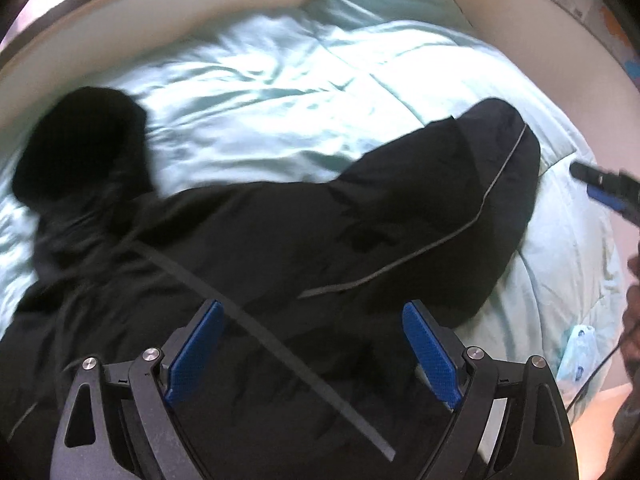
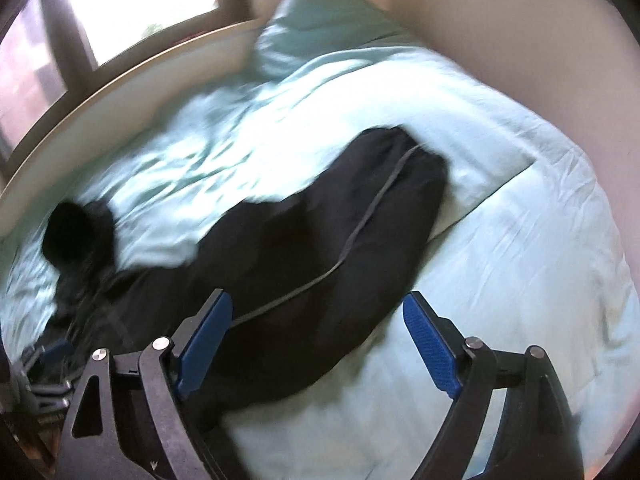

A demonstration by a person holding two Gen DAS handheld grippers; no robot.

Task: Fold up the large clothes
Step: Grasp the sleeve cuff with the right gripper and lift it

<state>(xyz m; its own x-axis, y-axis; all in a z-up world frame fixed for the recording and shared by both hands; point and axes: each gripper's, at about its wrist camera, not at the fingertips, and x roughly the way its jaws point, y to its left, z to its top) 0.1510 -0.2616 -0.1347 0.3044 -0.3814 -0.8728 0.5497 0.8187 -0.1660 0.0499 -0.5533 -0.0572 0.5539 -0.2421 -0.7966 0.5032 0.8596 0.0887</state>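
A large black garment point(image 1: 280, 240) with thin grey piping lies spread across a light green bed; it also shows in the right wrist view point(image 2: 320, 240). One dark end bunches at the far left point(image 1: 80, 140), another reaches to the right point(image 1: 500, 152). My left gripper point(image 1: 314, 344) is open and empty just above the garment's near part. My right gripper point(image 2: 318, 340) is open and empty over the garment's right edge; its tip shows at the right of the left wrist view point(image 1: 600, 186).
The bed's light green duvet point(image 1: 280, 92) is wrinkled, with a pillow point(image 2: 320, 12) at the far end. A pale bed frame point(image 1: 120, 20) curves along the left, a wall point(image 2: 500, 40) on the right, a window point(image 2: 140, 0) behind. A small blue-white packet point(image 1: 578, 354) lies at the near right.
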